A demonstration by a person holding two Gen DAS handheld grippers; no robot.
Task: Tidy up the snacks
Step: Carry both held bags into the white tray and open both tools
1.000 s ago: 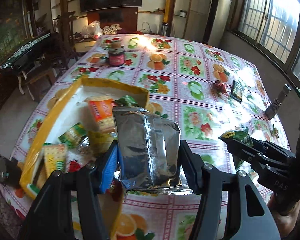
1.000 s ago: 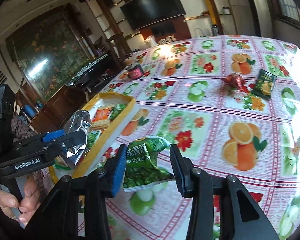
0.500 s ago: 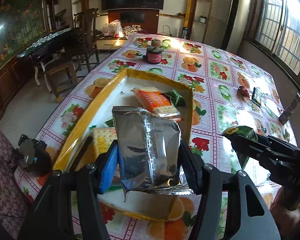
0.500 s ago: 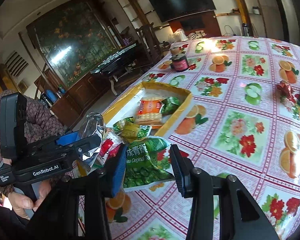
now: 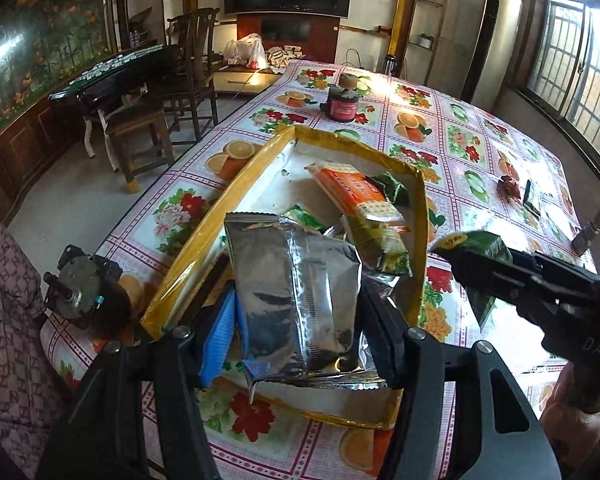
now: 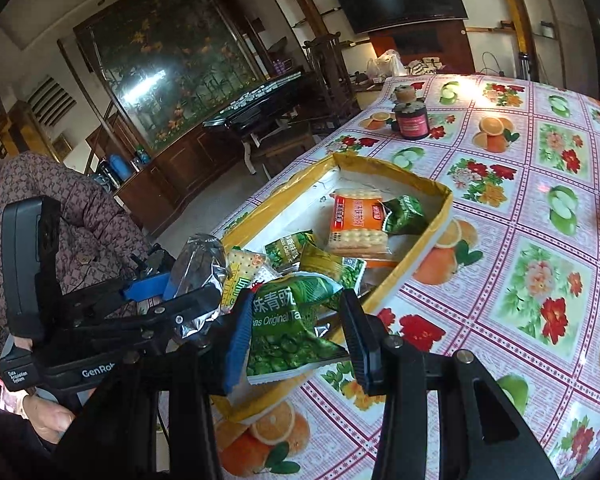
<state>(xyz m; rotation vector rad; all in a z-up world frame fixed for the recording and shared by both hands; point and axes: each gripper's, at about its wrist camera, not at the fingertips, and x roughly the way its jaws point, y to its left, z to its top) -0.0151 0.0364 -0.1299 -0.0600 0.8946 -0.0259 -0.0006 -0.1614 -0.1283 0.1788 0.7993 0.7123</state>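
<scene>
A silver foil snack bag (image 5: 296, 300) is clamped upright in my left gripper (image 5: 296, 344), which is shut on it over the near end of the yellow-rimmed tray (image 5: 236, 196). A green pea snack packet (image 6: 288, 328) is pinched in my right gripper (image 6: 296, 340), held above the tray's (image 6: 436, 232) near right corner. Seen from the left wrist, the right gripper (image 5: 460, 264) hangs beside the tray with the green packet (image 5: 484, 248). The tray holds an orange cracker pack (image 5: 356, 196) and several green and yellow snack packets.
A dark jar with a pink label (image 5: 342, 104) stands far along the fruit-print tablecloth. A red wrapper (image 5: 508, 186) and a dark green packet (image 5: 534, 200) lie at the far right. A black device (image 5: 84, 292) sits at the table's left edge. Chairs stand beyond it.
Both grippers have swung left along the table with their packets still held, so the tray now lies directly under and ahead of them. The grips look unchanged.
</scene>
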